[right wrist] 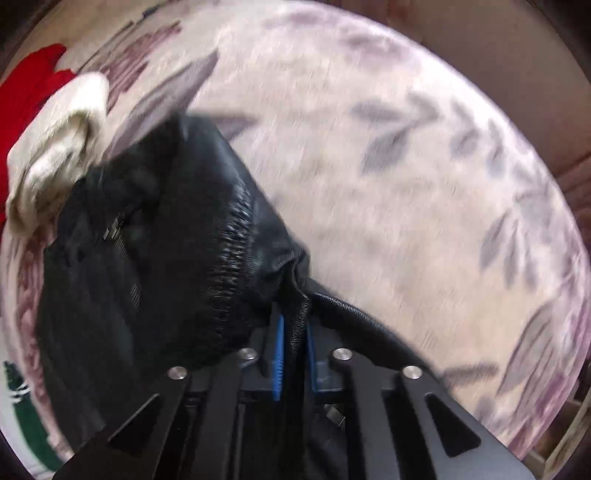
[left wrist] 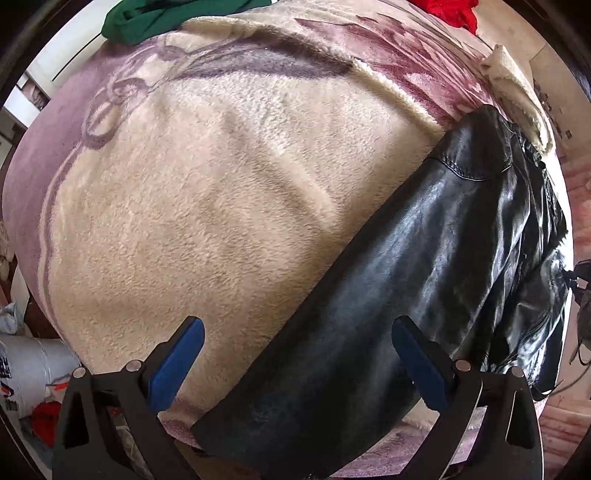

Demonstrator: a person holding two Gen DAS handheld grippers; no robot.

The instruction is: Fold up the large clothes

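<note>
The right hand-held gripper [right wrist: 294,347] clamps a fold of the black jacket [right wrist: 155,251], while the left hand-held gripper [left wrist: 295,354] hangs wide apart over its sleeve on the blanket [left wrist: 221,184].

Support: bed under a plush cream blanket [left wrist: 229,206] with mauve floral print. Lying on it: black leather jacket [left wrist: 424,266], green garment [left wrist: 147,18], red garment [left wrist: 447,11], cream cloth [right wrist: 55,155] beside the jacket.

Left wrist view close above blanket [left wrist: 221,206], right wrist view nearer (blurred), both sharing black jacket [left wrist: 424,277].
</note>
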